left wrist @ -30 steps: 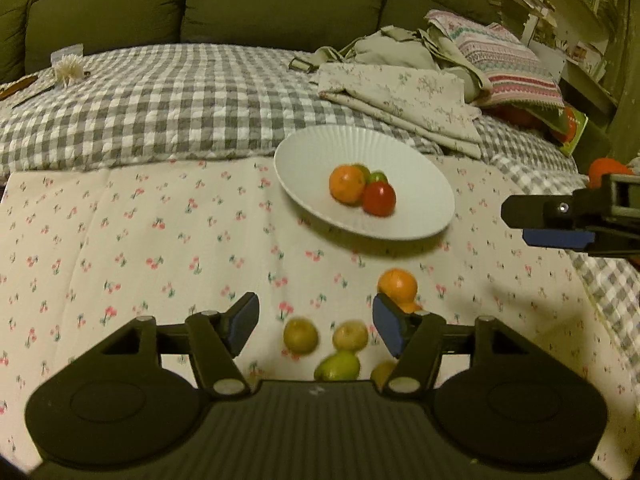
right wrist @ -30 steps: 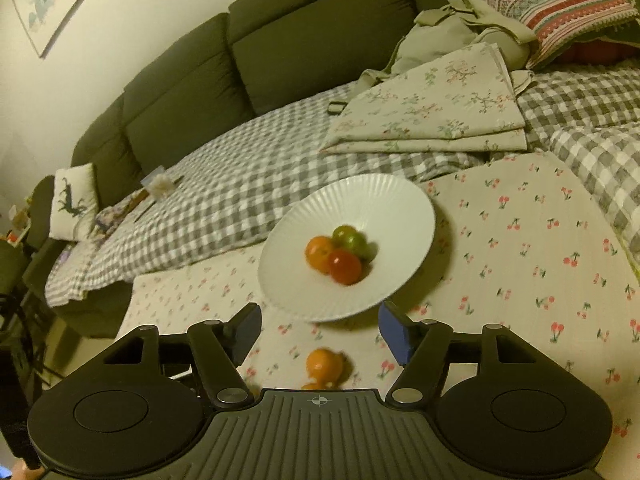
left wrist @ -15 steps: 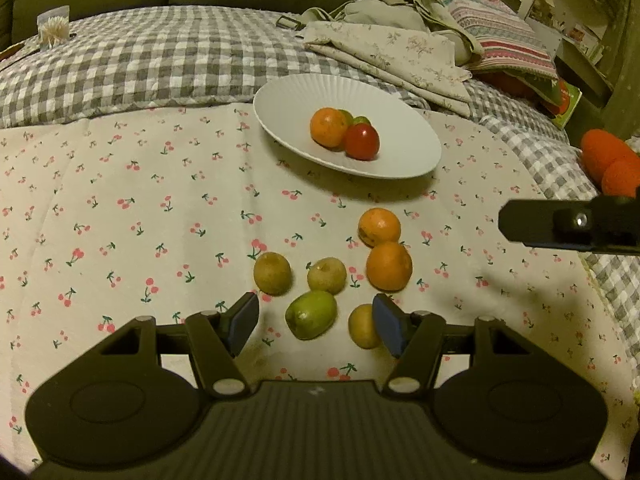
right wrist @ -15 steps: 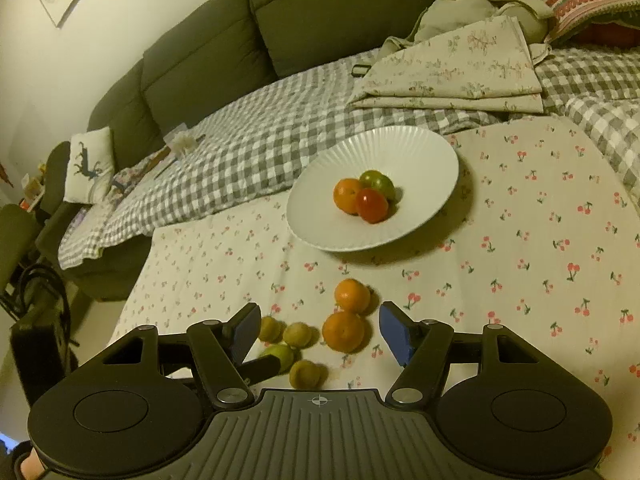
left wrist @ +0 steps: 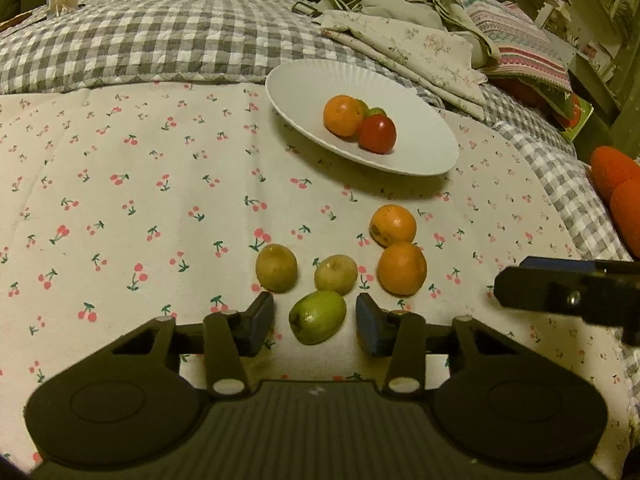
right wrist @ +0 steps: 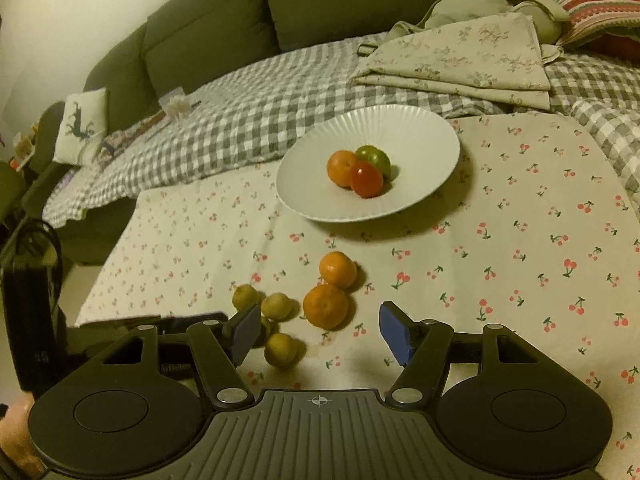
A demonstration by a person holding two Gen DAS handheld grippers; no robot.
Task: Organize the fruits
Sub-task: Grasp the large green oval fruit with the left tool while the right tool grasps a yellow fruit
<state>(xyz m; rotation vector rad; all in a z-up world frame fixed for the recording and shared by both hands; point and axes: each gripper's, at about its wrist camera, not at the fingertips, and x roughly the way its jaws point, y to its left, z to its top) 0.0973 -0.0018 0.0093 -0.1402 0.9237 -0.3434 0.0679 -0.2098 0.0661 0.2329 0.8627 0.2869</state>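
A white plate (left wrist: 420, 152) on the cherry-print cloth holds an orange (left wrist: 342, 115), a red tomato (left wrist: 377, 134) and a green fruit (left wrist: 376, 111). In front of it lie two loose oranges (left wrist: 393, 225) (left wrist: 402, 268) and two yellowish fruits (left wrist: 277, 267) (left wrist: 335, 274). My left gripper (left wrist: 315, 322) is low over the cloth and its jaws are closing. A green fruit (left wrist: 318, 314) lies between the pads with gaps on both sides. My right gripper (right wrist: 320, 330) stands open and empty, just short of the nearer orange (right wrist: 326, 306).
Folded floral cloths (left wrist: 400, 44) and a striped pillow (left wrist: 516, 48) lie behind the plate on a checked blanket (left wrist: 160, 40). A green sofa backs it. The cloth's left edge (right wrist: 108, 280) drops to the floor. Orange-red objects (left wrist: 616, 184) sit at the far right.
Both grippers have come down and closer to the loose fruits. The left jaws have narrowed around the green fruit. The right jaws have kept their width.
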